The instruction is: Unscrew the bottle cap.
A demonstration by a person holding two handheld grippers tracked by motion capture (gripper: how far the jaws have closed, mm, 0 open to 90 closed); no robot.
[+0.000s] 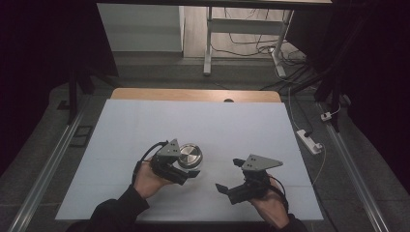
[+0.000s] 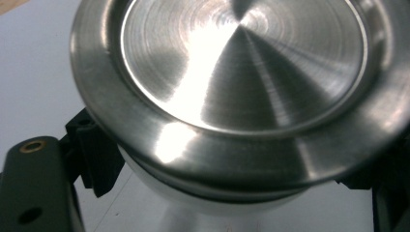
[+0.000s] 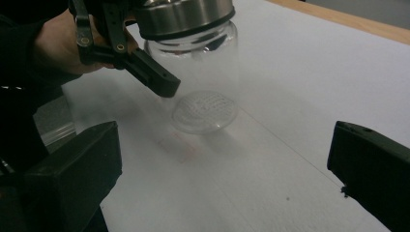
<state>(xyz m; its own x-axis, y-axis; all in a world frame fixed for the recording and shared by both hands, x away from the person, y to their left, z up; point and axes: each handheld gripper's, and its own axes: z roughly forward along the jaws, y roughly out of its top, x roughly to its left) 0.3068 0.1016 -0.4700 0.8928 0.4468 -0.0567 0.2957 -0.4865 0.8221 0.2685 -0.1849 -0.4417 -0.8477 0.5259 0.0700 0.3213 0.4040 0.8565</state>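
Glass jar (image 3: 203,72) with brushed-steel lid (image 1: 189,155), rigid, slick, breakable, sits clamped at its neck just under the lid in the left gripper (image 1: 186,171), base on the worktop (image 1: 203,125); right gripper (image 1: 227,175), jaws spread and empty, stands beside it.

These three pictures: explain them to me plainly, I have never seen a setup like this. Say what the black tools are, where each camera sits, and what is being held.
A person at a white table holds a black hand tool with two fingers in each hand. The high view looks down from above. The other two come from small cameras riding on the tools. The left gripper is shut on a clear glass jar just under its steel lid; its own camera looks straight onto that lid. The jar stands on the table. The right gripper is open, holds nothing, and its camera looks across at the jar.
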